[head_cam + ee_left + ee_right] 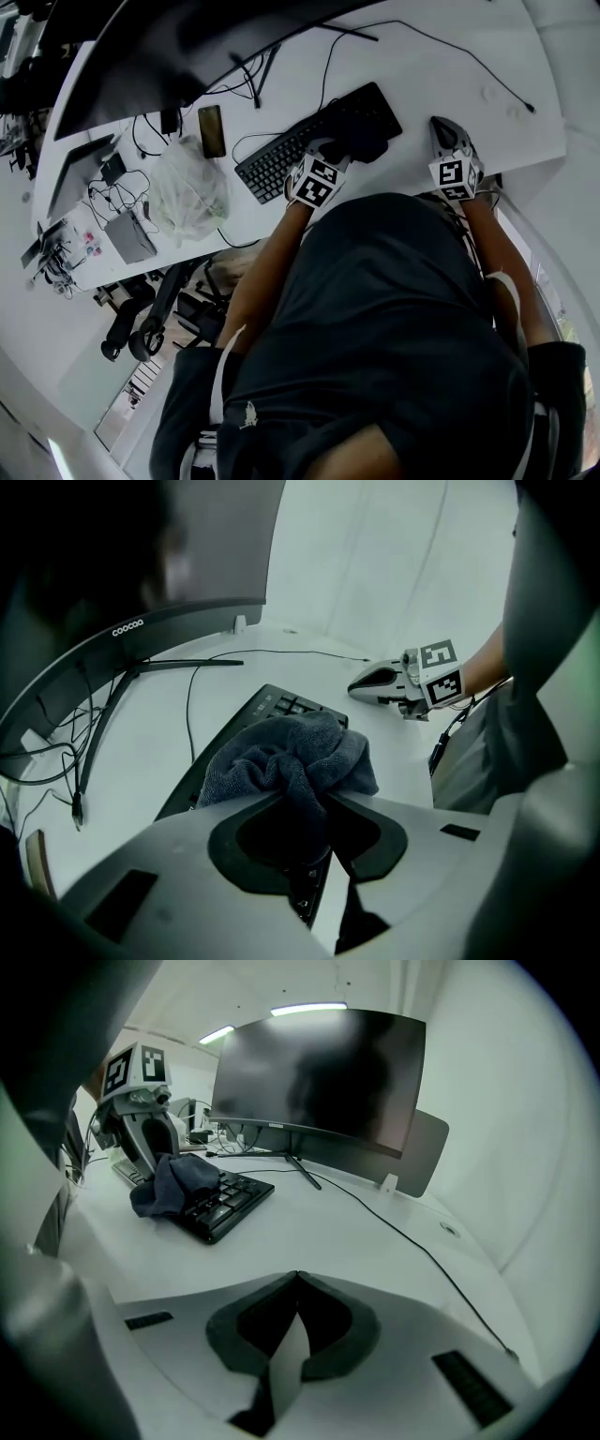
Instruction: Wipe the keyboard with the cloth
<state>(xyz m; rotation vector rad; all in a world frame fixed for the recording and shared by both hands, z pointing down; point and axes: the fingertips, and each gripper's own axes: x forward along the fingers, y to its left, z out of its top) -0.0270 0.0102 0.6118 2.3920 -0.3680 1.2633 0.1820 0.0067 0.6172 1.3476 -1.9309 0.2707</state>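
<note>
Pinching the cloth (pixel 281 757) in our left gripper (pixel 314 803) atop the keyboard (pixel 279 703), we read "coocaa" on the monitor (pixel 128 628) beyond; right gripper (pixel 297 1277) pressed together.

White desk (pixel 422 75) carries the keyboard (pixel 281 161), a phone (pixel 212 130) at its nine o'clock, plastic bag (pixel 190 192) at eight, cable (pixel 411 1238) at one

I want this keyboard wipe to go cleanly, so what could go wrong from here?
The left tongs pinch only a fold of the bunched cloth, so it might slip out or wipe the keys unevenly. Nothing steadies the keyboard: the right tongs are shut and empty, off to its side, so a firm push could probably slide it across the desk.
</note>
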